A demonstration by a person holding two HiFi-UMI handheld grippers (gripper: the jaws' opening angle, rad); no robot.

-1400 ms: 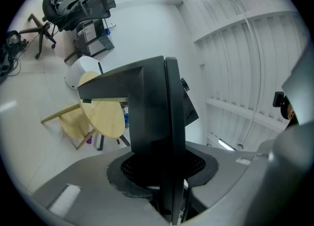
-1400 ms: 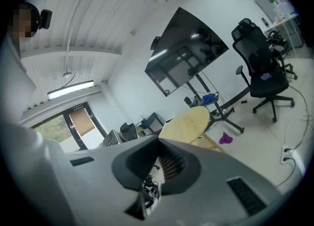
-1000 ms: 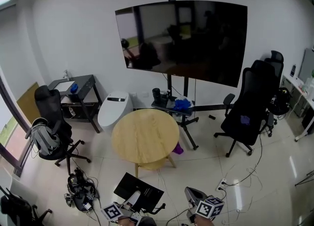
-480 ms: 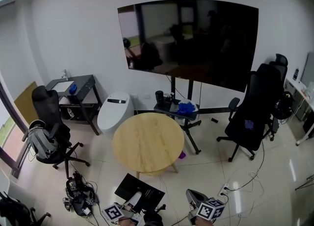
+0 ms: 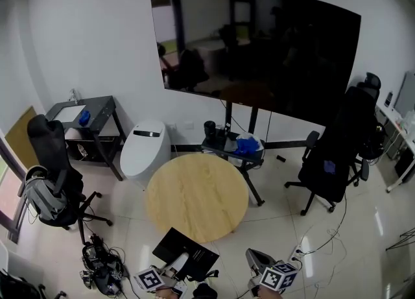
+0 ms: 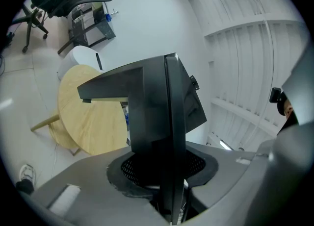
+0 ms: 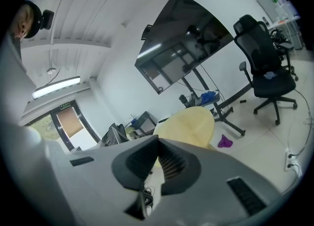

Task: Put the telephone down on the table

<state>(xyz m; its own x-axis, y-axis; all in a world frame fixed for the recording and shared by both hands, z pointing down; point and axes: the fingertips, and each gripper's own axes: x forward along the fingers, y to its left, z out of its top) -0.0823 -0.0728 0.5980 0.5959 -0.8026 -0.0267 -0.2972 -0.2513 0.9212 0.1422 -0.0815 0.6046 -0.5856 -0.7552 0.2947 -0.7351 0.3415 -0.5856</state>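
Note:
The telephone is a flat black slab with a stand, low in the head view, just short of the round wooden table. My left gripper is shut on its lower edge. In the left gripper view the telephone stands on edge between the jaws, filling the middle, with the table behind it at the left. My right gripper is beside it on the right, shut and holding nothing. In the right gripper view its jaws meet, and the table lies ahead.
A large dark screen on a stand stands behind the table, with a low shelf of small items. A white rounded appliance, black office chairs, a dark side desk and floor cables surround it.
The head view has moved toward the table, which now sits nearer and larger. Both grippers went along with it, and the telephone stays in the left one.

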